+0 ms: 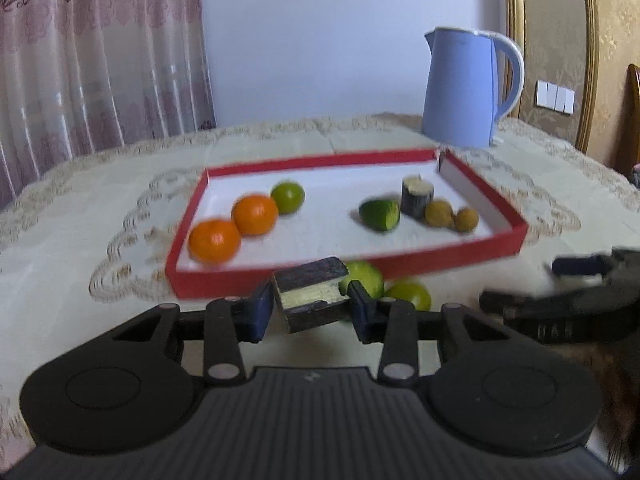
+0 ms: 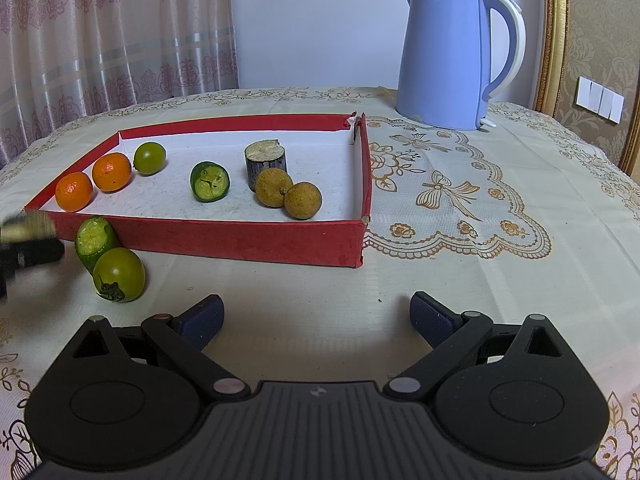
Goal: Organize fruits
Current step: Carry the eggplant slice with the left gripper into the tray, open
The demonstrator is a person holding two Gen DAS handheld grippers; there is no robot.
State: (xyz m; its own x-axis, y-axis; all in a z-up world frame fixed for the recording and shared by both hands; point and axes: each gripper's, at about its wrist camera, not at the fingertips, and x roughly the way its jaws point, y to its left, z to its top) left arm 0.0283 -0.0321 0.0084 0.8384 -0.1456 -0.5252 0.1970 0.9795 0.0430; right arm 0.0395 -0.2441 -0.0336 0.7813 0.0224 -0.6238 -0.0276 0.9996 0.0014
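Left hand-held gripper [image 1: 310, 306] is clamped on a sugarcane chunk [image 1: 310, 294], just in front of the red tray [image 2: 208, 240]. Right hand-held gripper [image 2: 316, 320] is wide open and empty, also in front of the tray.

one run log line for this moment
left gripper: shut on dark sugarcane piece | right gripper: open, empty | red tray: seven items | outside: two

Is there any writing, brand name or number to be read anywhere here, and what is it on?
"Midea": faint, near the top of the blue kettle.
Raised letters on the right tongs, seen from the left wrist view: too blurred to read.
A small emblem on each tool's black body: a mark, not letters.
Nothing else carries text.
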